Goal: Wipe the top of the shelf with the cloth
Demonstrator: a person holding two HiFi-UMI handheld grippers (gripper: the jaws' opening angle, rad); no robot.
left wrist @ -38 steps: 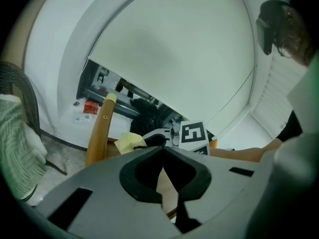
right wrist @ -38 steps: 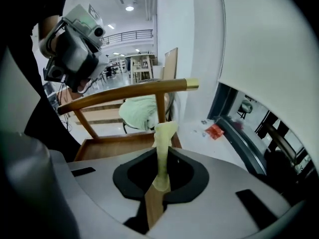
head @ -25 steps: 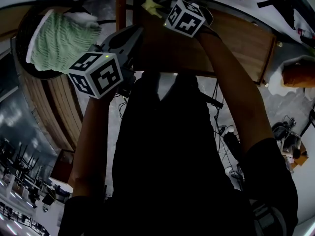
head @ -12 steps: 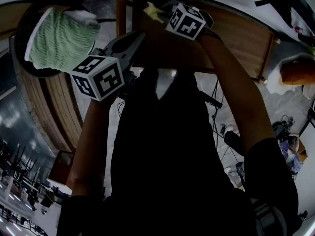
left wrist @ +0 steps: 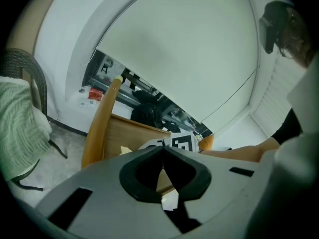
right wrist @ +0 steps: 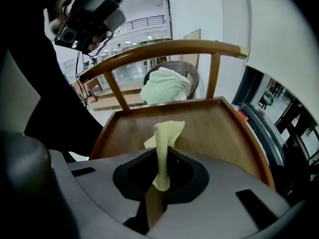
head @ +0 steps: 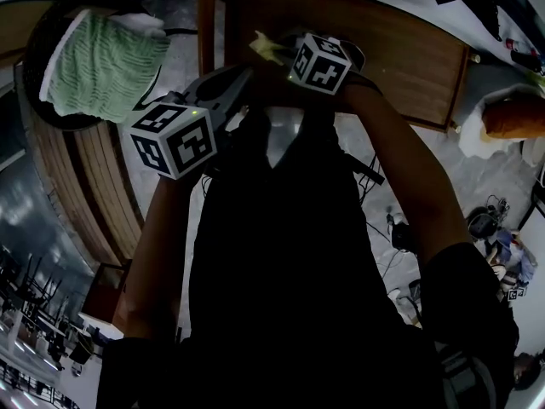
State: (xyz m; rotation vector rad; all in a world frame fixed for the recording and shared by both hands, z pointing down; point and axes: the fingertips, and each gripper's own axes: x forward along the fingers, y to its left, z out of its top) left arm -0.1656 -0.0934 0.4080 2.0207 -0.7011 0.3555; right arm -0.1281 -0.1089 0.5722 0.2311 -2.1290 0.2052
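A pale yellow cloth (right wrist: 167, 133) sticks up from my right gripper (right wrist: 160, 156), whose jaws are shut on its lower end. It hangs just above the near part of the brown wooden shelf top (right wrist: 219, 128). In the head view the right gripper (head: 279, 51) holds the cloth (head: 266, 48) over the shelf top (head: 400, 58). My left gripper (head: 237, 82) is to its left, off the shelf's left front corner. In the left gripper view the left gripper (left wrist: 163, 151) has its jaws shut with nothing between them, and the shelf (left wrist: 129, 133) lies beyond.
A raised wooden rail (right wrist: 164, 49) on posts runs round the shelf's far edge. A folded green towel (head: 102, 62) lies in a dark wicker seat to the left. Cables (head: 387, 228) trail on the floor below, and a brown object (head: 511, 118) sits at the far right.
The head view has shifted, so more of the shelf top shows and both grippers sit lower in the picture. The cloth now lies further in from the shelf's far edge.
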